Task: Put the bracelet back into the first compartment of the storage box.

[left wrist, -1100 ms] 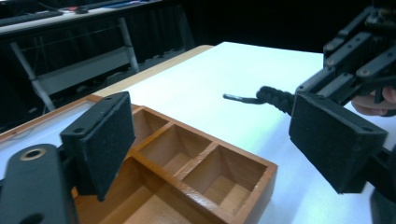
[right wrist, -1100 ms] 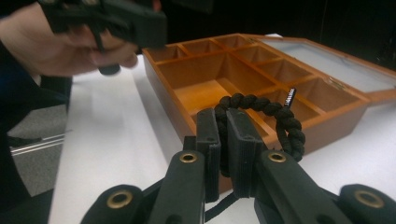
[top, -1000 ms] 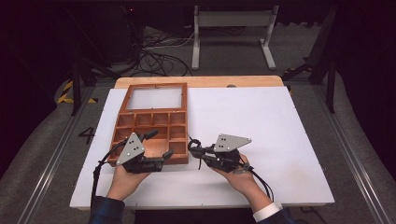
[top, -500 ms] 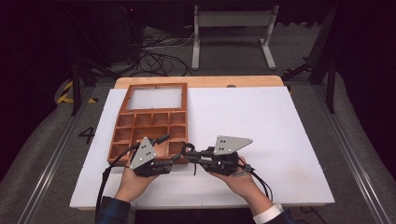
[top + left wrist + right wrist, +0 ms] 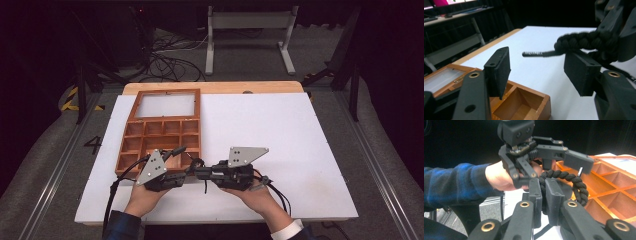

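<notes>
A black braided cord (image 5: 564, 176) loops out from between the pads of my right gripper (image 5: 543, 182), which is shut on it. In the high view this right gripper (image 5: 199, 173) points left, just off the near right corner of the wooden compartment tray (image 5: 199, 125). My left gripper (image 5: 186, 160) faces it from the left, and its jaws have just been closing. In the left gripper view the cord (image 5: 584, 40) lies past the right pad (image 5: 580, 72), its frayed end sticking out beyond the gap of the left gripper (image 5: 537, 56). Neither pad presses on it.
The tray (image 5: 544, 100) lies on a white board (image 5: 280, 130) and has several small empty compartments and one large clear-bottomed bay at its far end. A sleeve and hand (image 5: 499, 177) hold the left gripper. Cables and a metal stand are on the floor beyond the table.
The left gripper has shifted right, off the tray's near edge and up to the right gripper's tips. Its jaws stand narrower than before. The right gripper has kept its place.
</notes>
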`<state>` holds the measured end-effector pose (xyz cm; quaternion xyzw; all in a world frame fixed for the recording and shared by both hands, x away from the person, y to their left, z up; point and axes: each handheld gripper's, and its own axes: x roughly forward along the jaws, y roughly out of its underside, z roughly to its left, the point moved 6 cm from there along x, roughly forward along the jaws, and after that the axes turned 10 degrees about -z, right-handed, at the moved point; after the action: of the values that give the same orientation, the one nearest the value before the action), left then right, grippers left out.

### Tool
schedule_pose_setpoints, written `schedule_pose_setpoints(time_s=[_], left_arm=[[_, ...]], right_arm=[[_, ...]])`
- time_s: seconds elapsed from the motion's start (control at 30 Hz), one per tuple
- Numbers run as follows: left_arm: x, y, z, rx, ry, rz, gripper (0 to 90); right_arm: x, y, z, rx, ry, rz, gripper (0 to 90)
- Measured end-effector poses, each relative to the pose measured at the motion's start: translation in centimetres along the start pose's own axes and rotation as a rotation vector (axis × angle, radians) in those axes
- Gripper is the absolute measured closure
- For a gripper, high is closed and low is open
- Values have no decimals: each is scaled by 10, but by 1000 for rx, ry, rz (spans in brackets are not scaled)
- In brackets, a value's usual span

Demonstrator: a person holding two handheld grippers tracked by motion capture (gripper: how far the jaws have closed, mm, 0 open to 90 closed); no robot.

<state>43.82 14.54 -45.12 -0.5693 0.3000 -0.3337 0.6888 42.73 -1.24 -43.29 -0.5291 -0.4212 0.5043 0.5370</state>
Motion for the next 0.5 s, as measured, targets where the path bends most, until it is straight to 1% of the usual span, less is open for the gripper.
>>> schedule_pose_setpoints(time_s=[0.07,0.1,0.13,0.17,0.23,0.3,0.37,0.5], left_arm=[[-1,0,0,5,7,-6,406],[0,0,-1,8,12,-7,413],[0,0,-2,20,17,-10,424],[0,0,-4,20,26,-14,437],[0,-1,-5,41,32,-19,478],[0,-1,-7,50,37,-22,524],[0,-1,-9,62,55,-29,597],[1,-1,-13,97,77,-17,750]], right_arm=[[0,1,0,6,-3,0,847],[0,1,0,9,-7,-2,847],[0,1,0,12,-11,-2,847],[1,1,0,16,-12,0,847],[1,1,0,26,-18,0,847],[1,2,-1,35,-18,-3,847],[1,2,-1,48,-20,-10,847],[0,2,-3,56,-16,-12,846]])
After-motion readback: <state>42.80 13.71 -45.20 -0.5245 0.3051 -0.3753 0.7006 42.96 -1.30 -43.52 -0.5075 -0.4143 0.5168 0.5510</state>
